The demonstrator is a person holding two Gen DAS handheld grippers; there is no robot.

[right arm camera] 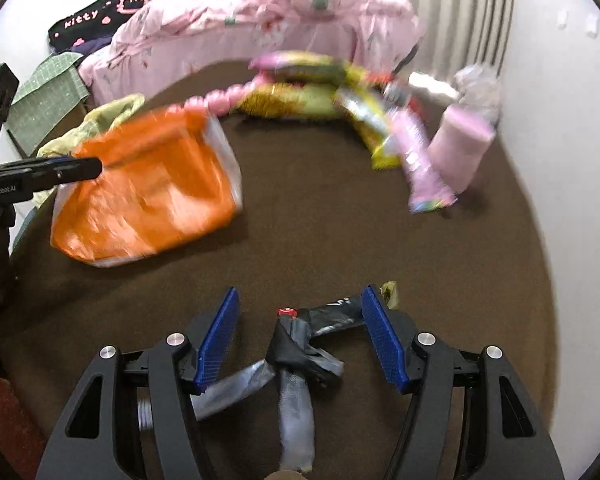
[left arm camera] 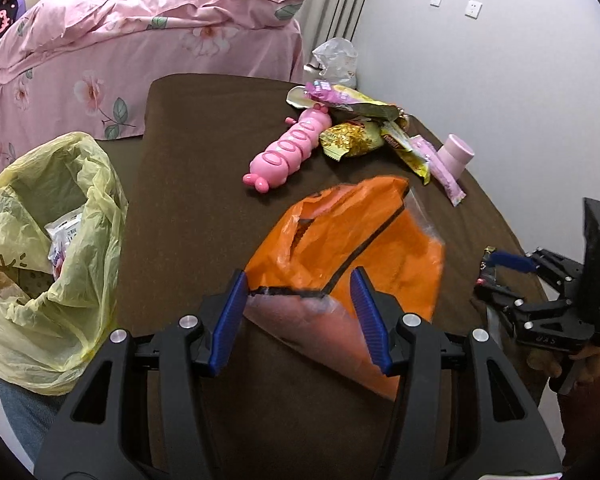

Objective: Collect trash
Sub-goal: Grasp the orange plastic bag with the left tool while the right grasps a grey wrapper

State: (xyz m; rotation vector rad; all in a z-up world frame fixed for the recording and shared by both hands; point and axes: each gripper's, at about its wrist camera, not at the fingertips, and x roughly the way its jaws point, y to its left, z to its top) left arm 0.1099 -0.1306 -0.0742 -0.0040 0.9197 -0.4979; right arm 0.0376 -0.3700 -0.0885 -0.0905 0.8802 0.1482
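The left tongs [left arm camera: 302,312] are spreading wide around the orange bag [left arm camera: 352,240], not pinching it. The right tongs [right arm camera: 300,334] are gaping over a black wrapper [right arm camera: 300,344] on the desk [right arm camera: 320,220]. The bag could slide away before the pinch.

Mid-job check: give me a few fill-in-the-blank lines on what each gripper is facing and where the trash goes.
1. The left gripper has its jaws open around the edge of an ___ packet.
2. The yellow trash bag sits to the ___ of that packet in the left wrist view.
3. Between the right gripper's open fingers lies a crumpled ___ and silver wrapper.

Missing words: orange; left; black
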